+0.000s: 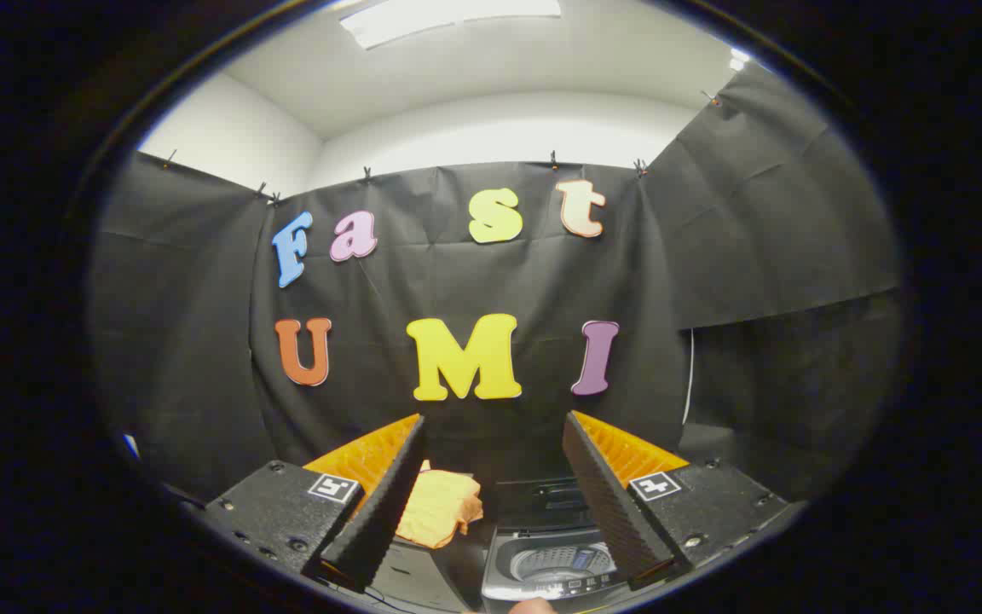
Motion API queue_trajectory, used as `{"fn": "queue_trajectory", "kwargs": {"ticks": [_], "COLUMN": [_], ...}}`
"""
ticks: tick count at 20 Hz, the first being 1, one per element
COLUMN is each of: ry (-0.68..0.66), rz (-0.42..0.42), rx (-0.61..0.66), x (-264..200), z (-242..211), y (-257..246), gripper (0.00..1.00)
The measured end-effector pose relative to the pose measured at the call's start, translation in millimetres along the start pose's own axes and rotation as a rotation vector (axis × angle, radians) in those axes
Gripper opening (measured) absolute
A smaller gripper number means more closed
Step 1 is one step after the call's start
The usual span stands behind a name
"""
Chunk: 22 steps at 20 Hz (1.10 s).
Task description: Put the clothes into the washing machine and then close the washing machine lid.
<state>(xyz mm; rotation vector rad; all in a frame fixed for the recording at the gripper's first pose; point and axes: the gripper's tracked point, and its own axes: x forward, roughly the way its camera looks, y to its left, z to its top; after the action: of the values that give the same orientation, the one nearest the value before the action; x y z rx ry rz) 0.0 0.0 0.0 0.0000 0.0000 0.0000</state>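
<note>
Orange-yellow cloth [440, 507], crumpled in a loose heap, is your piece of clothing; it lies on a dark surface [410, 580] just beside the gripper's left finger and partly hidden behind it. Judge it light, limp and not fragile, likely to drape and trail once lifted. Take it at a raised fold near the middle of the heap, so that both fingers bite fabric and the edges don't drag wide of the tub.

Your gripper [495, 477] is spread wide and has hold of nothing; between its fingers you see booth wall and the machine below.

To the right of the cloth stands the small top-loading washing machine [542, 567], low between the fingers and nearer the right one. Its lid [542, 503] appears to be raised at the back, and the pale ribbed drum shows through the opening, so the way in looks free. The lid seems a stiff panel, to be pushed down afterwards.

The room is draped in black cloth [201, 341], with white wall and a ceiling light [448, 17] above. A fingertip [534, 606] shows at the nearest edge.
</note>
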Motion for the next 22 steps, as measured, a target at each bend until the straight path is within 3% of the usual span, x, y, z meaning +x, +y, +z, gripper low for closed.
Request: {"fn": "queue_trajectory", "kwargs": {"ticks": [5,14,22], "ry": [-0.005,-0.023,-0.05], "rz": [0.012,0.084,0.038], "rx": [-0.06,0.024,0.015], "x": [0,3,27], "z": [2,9,21], "y": [-16,-22,-2], "gripper": [1.0,1.0,1.0]}}
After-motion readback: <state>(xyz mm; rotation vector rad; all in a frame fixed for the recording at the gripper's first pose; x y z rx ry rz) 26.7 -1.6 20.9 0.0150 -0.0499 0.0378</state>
